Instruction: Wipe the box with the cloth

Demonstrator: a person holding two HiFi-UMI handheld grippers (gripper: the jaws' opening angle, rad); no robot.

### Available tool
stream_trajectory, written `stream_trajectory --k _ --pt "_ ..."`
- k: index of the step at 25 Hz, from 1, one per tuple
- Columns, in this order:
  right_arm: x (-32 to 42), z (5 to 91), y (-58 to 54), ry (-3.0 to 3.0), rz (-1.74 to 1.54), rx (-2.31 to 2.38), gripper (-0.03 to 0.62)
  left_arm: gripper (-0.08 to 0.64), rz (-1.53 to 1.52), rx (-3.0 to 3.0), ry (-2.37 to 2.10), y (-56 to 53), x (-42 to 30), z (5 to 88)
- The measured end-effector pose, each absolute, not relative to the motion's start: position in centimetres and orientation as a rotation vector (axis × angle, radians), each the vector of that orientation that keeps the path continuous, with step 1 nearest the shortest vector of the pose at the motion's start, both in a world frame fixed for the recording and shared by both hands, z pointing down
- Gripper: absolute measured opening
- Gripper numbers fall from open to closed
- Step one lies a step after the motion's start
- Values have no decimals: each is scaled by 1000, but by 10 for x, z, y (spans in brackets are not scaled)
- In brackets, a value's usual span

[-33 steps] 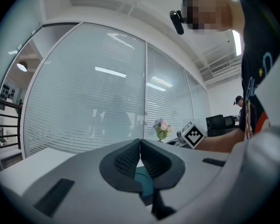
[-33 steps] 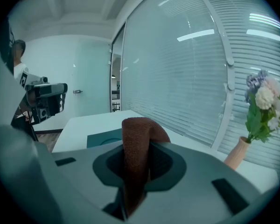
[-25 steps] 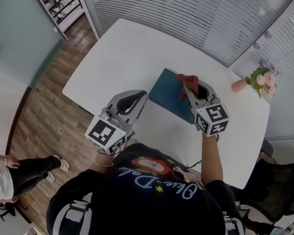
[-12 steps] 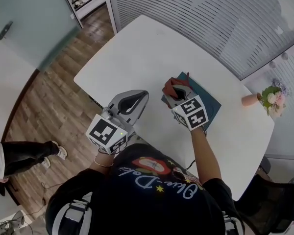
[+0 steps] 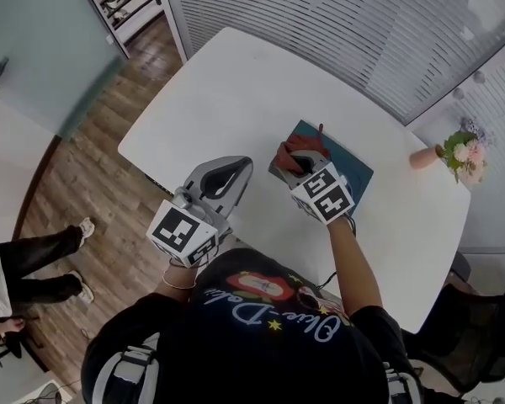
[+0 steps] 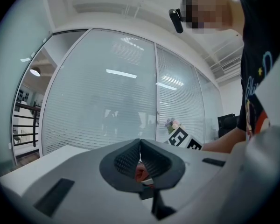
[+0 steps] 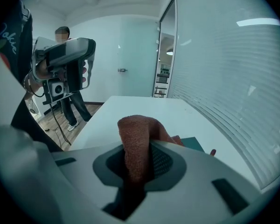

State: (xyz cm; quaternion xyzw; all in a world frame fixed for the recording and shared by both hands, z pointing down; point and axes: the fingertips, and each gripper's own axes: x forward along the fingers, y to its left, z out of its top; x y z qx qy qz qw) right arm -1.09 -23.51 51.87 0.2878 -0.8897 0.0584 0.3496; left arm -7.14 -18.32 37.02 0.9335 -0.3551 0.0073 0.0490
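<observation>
R gripper (image 5: 301,160) had its jaws clamped on the red-brown cloth (image 5: 295,146). A fold of it bulged up between them in the right gripper view, w/ the loose end pressed on the near-left corner of the teal box (image 5: 356,172). It was angled down onto the lid, prob. so the cloth drags flat across it. The box lay flat on the white surface (image 5: 227,91), toward the right side, partly under that gripper & the arm.

L gripper (image 5: 241,168) hovered by the surface's near edge, left of the box & apart from it. Its jaws were closed tip to tip w/ nothing in them. I'd guess it was parked clear because one gripper is enough for wiping. It wasn't bracing the box, though, so a hard stroke might slide it.

Around:
- A pink vase of flowers (image 5: 454,151) stood near the surface's right edge, well apart from the box.
- A dark chair (image 5: 480,331) stood beyond that.
- A person (image 5: 29,268) stood on the wood floor at left.

Nothing sat on the lid to block the cloth. Only the vase could matter, if strokes ran far right.
</observation>
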Motion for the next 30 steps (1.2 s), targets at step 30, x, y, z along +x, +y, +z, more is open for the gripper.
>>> stream_trajectory --k 30 --pt "113 523 -175 -2175 325 1084 61 5 25 2969 -604 -174 45 372"
